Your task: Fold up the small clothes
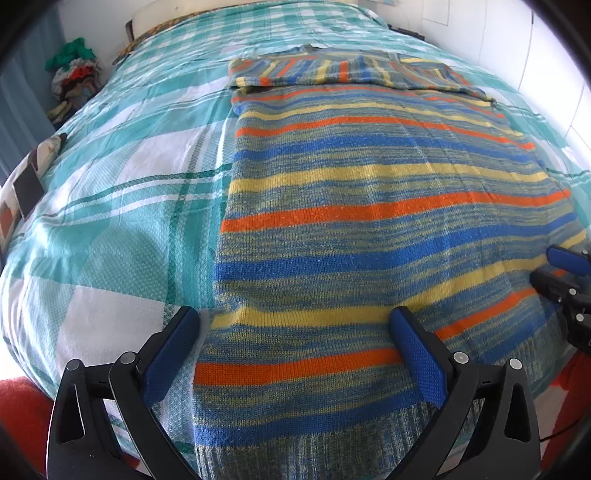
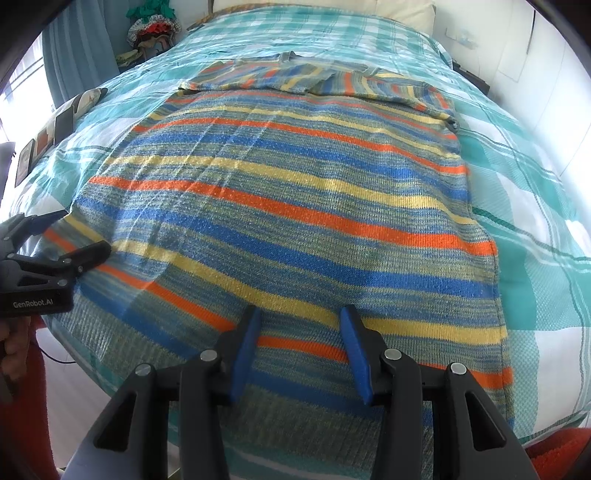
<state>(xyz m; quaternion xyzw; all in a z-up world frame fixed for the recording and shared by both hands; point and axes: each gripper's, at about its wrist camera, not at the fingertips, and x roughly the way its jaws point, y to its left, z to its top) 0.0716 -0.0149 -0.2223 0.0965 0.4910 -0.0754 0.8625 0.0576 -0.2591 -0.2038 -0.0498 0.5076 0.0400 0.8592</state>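
A knitted sweater (image 1: 369, 206) (image 2: 288, 206) striped blue, orange and yellow lies flat on the bed, hem towards me. Its sleeves (image 1: 332, 70) (image 2: 295, 77) are folded across its far end. My left gripper (image 1: 295, 314) stands wide open just above the hem corner, one finger over the bedcover and the other over the knit. It shows at the left edge of the right wrist view as the left gripper (image 2: 85, 230). My right gripper (image 2: 301, 314) hovers over the hem, jaws partly apart with flat knit between them and nothing held. The right gripper (image 1: 543, 266) also shows in the left wrist view.
The teal and white plaid bedcover (image 1: 110, 192) (image 2: 535, 184) spreads around the sweater. A pile of clothes (image 1: 74, 74) (image 2: 155, 26) sits beside the bed at the far left. A patterned cushion (image 1: 29, 177) lies on the left edge. A person's hand (image 2: 14, 350) holds the left gripper.
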